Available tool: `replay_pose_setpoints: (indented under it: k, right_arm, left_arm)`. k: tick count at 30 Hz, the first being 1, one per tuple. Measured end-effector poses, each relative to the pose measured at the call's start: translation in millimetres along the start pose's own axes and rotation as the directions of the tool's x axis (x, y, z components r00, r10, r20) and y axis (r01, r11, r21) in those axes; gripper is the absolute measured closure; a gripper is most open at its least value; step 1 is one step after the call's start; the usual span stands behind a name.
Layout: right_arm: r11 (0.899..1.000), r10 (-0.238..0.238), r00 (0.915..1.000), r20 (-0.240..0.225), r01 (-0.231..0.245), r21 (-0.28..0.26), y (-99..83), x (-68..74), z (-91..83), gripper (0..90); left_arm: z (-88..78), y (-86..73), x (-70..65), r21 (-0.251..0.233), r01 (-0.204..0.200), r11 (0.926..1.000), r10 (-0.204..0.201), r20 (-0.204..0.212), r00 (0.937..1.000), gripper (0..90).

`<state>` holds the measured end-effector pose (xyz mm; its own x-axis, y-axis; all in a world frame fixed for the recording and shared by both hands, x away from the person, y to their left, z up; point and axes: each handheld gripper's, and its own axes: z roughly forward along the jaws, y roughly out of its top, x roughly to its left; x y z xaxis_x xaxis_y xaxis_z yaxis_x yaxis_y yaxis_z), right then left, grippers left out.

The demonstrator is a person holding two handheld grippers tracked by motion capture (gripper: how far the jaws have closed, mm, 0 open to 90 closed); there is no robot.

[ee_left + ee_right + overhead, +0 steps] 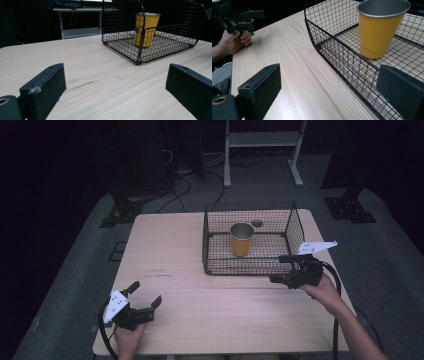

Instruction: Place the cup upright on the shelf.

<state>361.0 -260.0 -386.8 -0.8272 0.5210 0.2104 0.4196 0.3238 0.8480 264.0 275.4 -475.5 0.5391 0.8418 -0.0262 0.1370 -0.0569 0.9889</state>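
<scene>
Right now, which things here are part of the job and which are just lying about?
In the job:
- yellow cup, upright inside the basket
- wire basket
- right tool, open, at the basket's near right corner
- left tool, open, far from the basket

Lying about:
- small dark disc behind the cup
- white stand beyond the table

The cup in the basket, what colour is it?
Yellow-orange cup, grey metal inside; clearest in the right gripper view.

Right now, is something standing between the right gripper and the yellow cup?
Yes. The cup stands upright inside the wire basket, and the basket's near mesh wall lies between it and the open right gripper. From above, the basket is open.
</scene>
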Motion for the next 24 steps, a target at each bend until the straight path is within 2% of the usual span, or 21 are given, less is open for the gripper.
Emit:
replay_pose_setpoints:
  k: [24]
  right_arm:
    - [0.999, 0.038, 0.9989, 0.027, -0.037, -0.011, -25.1, -2.7, -14.1, 5.3]
  left_arm:
    - [0.0, 0.1, -0.1, 0.002, -0.003, 1.0, 0.003, -0.003, 1.0, 2.3]
